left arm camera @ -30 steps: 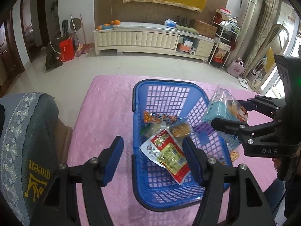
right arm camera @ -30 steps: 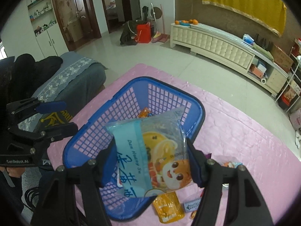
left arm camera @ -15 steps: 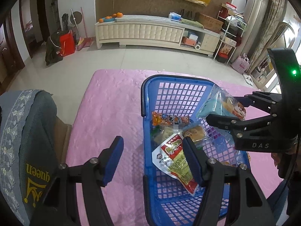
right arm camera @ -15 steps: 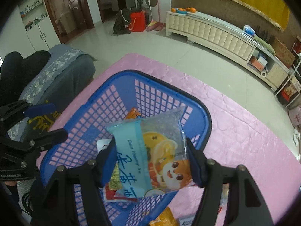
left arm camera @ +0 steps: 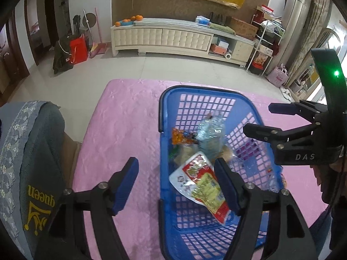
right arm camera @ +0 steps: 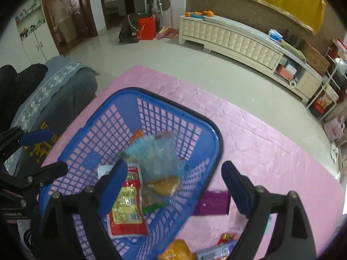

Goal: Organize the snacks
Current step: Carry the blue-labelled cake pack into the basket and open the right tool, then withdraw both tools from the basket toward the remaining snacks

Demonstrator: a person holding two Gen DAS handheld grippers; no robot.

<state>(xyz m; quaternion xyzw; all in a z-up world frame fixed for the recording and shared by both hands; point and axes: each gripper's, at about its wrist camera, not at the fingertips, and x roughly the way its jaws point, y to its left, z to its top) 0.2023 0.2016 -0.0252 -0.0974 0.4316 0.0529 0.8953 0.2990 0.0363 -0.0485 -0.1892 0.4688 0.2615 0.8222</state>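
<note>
Blue plastic lattice basket (right arm camera: 108, 134), standing on the bench under a pink cloth (right arm camera: 256, 143); holds the snacks sorted so far.

Left gripper (left arm camera: 175, 182): jaws partly open and just widened, empty, straddling the basket's near left wall without touching it.

Contents, left to right in the right wrist view: red-and-yellow packet (right arm camera: 126, 205) lying flat on the basket floor; round brown cake in clear wrap (right arm camera: 163, 185); light-blue clear bag (right arm camera: 156, 153), blurred and crumpled, resting on or dropping onto the pile, which of the two cannot be told; orange packet (right arm camera: 136, 135) behind it, mostly covered.

Right gripper (right arm camera: 173, 181): jaws wide and just opened further, nothing between them, poised over the basket's right side.

Outstanding, on the cloth right of and nearer than the basket: purple box (right arm camera: 213, 203); orange pouch (right arm camera: 177, 251); silver-blue bar (right arm camera: 216, 253); small red wrapper (right arm camera: 226, 237). Judged a little over half done.

Obscured: the last three items are cut by the frame edge; the bag's print is unreadable through motion blur; the basket's near end is hidden behind the gripper arms, so further contents there cannot be ruled out.
</note>
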